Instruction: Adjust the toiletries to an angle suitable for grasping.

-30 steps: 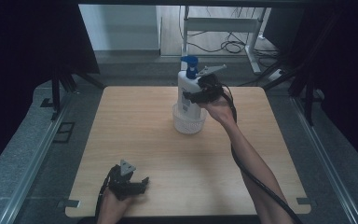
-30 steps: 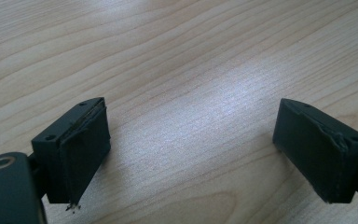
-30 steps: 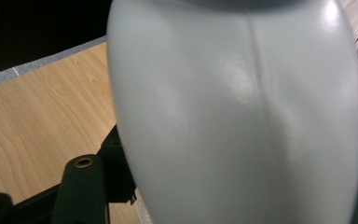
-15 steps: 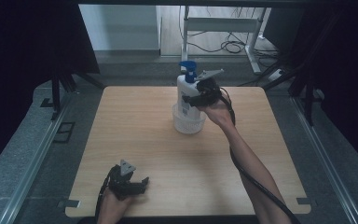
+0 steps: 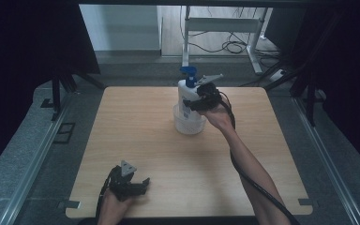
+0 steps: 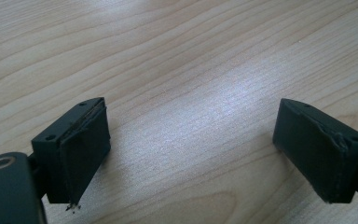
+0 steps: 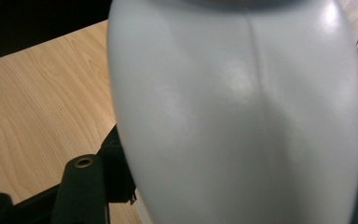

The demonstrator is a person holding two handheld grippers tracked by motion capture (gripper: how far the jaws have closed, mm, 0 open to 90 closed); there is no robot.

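Two grippers have barely moved in the last second: the right gripper (image 5: 198,101) stays clamped on the white plastic pump bottle with blue cap (image 5: 186,93), upright in the clear round tub (image 5: 189,123); the left gripper (image 5: 140,183) rests gaping on the wooden table (image 5: 136,126).

The bottle (image 5: 186,96) is white with a blue pump top (image 5: 188,72). The tub (image 5: 187,124) under it is see-through white. The table (image 5: 136,126) is light brown with wavy wood lines. Both grippers, left (image 5: 143,183) and right (image 5: 192,104), are black.
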